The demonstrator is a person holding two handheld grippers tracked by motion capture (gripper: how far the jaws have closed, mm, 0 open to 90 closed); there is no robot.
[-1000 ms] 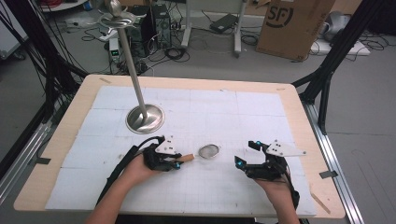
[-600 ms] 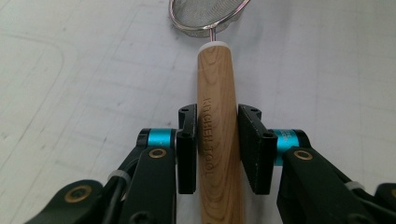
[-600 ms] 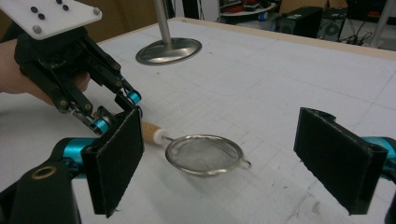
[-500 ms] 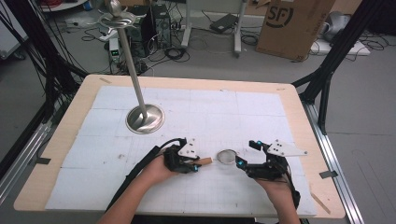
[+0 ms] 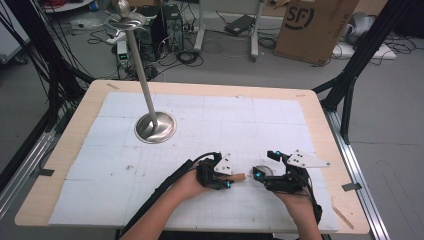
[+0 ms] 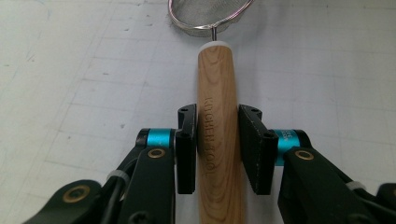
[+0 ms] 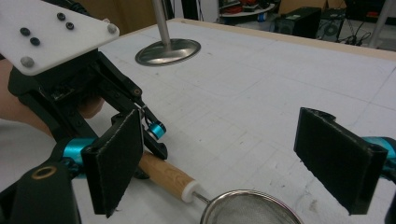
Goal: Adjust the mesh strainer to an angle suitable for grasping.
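On the bench [image 5: 90, 130], well beyond the left hand-held gripper [image 5: 226, 178] and off to its left, a metal stand [image 5: 155, 126] rises from a round base. The left hand-held gripper itself points toward the right one, its jaws clamped on the wooden handle [image 6: 218, 126] of a small sieve [image 7: 252, 209]; the pads press both sides of the handle, which runs straight out ahead between them. The mesh bowl [image 6: 205, 14] of the sieve lies just past the tips, on the white gridded mat [image 5: 280, 120]. The right hand-held gripper [image 5: 257, 175] faces the left one with its jaws spread wide and nothing between the pads; the sieve's bowl sits low between its two jaws, just in front of them.
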